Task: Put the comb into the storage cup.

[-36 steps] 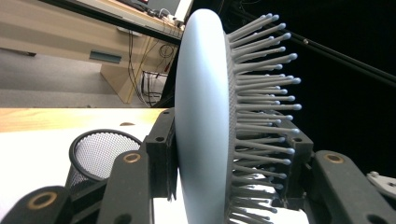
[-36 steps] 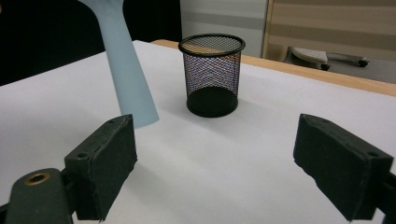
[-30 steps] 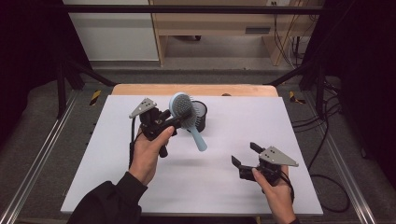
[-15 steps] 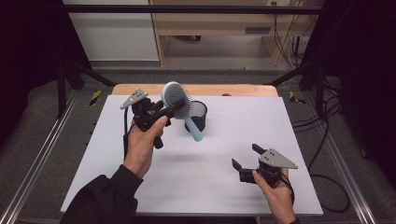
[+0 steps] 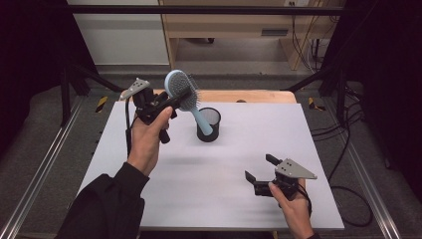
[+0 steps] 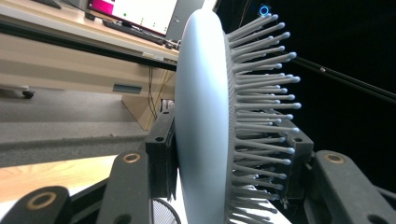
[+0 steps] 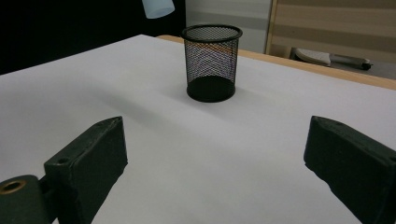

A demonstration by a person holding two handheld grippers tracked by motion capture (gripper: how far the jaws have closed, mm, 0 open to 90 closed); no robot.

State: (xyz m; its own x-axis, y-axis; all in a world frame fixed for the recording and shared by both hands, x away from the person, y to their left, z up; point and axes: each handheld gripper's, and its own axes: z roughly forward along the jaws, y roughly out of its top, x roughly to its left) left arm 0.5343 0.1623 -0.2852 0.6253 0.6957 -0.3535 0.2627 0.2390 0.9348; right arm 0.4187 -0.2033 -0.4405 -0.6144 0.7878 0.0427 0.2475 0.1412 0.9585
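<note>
My left gripper [image 5: 168, 103] is raised above the far left of the white table [image 5: 209, 189], shut on the oval head of a light blue hairbrush [image 5: 178, 88]. The left gripper view has the brush head [image 6: 205, 116] edge-on between the jaws of the left gripper [image 6: 229, 145], bristles to the right. The handle slopes down to the right, with its end above the black mesh cup [image 5: 208, 124]. My right gripper [image 5: 260, 167] rests low at the near right. Its jaws have just been opening and are open with nothing between them. In its own view, the right gripper [image 7: 217, 154] faces the mesh cup [image 7: 211, 60], and the handle's tip [image 7: 158, 7] is at the top.
The table's wooden edge [image 5: 259, 95] runs along the far side of the white sheet. A wooden bench [image 5: 234, 27] stands beyond it. Metal rails [image 5: 45, 164] flank the table and cables [image 5: 348, 149] lie at the right.
My left hand has lifted the hairbrush up and to the left, and the handle's end has risen from in front of the cup to above it. The right hand has stayed put.
</note>
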